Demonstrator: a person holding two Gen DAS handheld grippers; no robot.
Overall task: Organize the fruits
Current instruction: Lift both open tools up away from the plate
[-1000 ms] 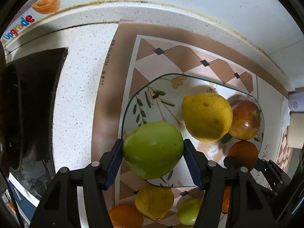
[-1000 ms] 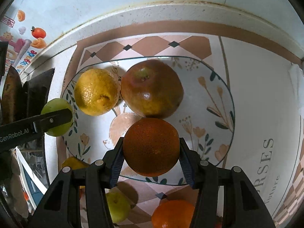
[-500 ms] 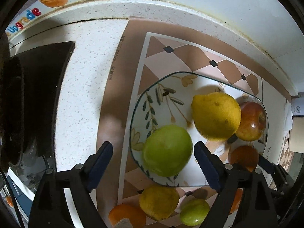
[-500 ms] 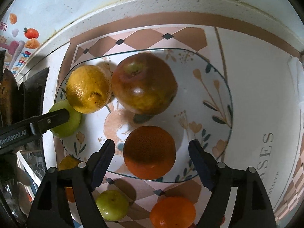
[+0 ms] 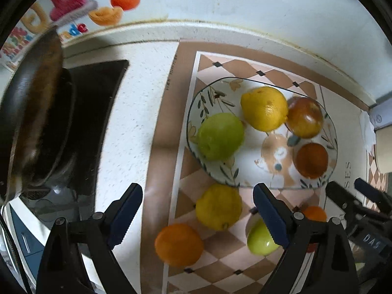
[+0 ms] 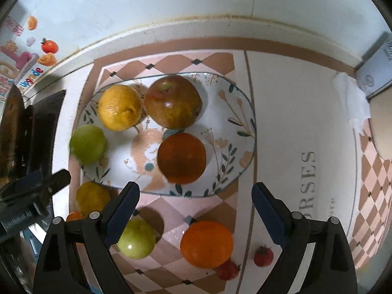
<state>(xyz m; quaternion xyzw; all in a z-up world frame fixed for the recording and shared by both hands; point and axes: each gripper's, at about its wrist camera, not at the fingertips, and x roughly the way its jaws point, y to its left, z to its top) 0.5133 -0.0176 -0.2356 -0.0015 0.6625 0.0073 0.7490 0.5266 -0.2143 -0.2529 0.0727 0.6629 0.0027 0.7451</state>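
Observation:
A flowered glass plate [image 5: 250, 147] [image 6: 227, 122] holds a green fruit [image 5: 220, 136] [image 6: 87, 144], a lemon [image 5: 264, 109] [image 6: 120, 107], a red-brown apple [image 5: 303, 117] [image 6: 172, 101] and a dark orange [image 5: 310, 160] [image 6: 181, 158]. On the checked mat in front lie another lemon [image 5: 218, 207], an orange [image 5: 178, 244], a small green apple [image 6: 136, 238] and a bright orange [image 6: 206, 243]. My left gripper [image 5: 196, 193] hangs above the mat, jaws opening, holding nothing. My right gripper [image 6: 196, 191] hovers at the plate's near rim, jaws opening, also holding nothing.
A black pan [image 5: 34, 122] sits on a dark stove [image 5: 98, 93] left of the mat. Two small red fruits [image 6: 263, 256] lie at the mat's front right. A box [image 6: 377, 73] and a tissue [image 6: 352, 98] stand at the far right, with the wall behind.
Both grippers opened: the left let go of the green fruit, the right of the dark orange, both left on the plate. Both then rose and drew back toward the mat's front.

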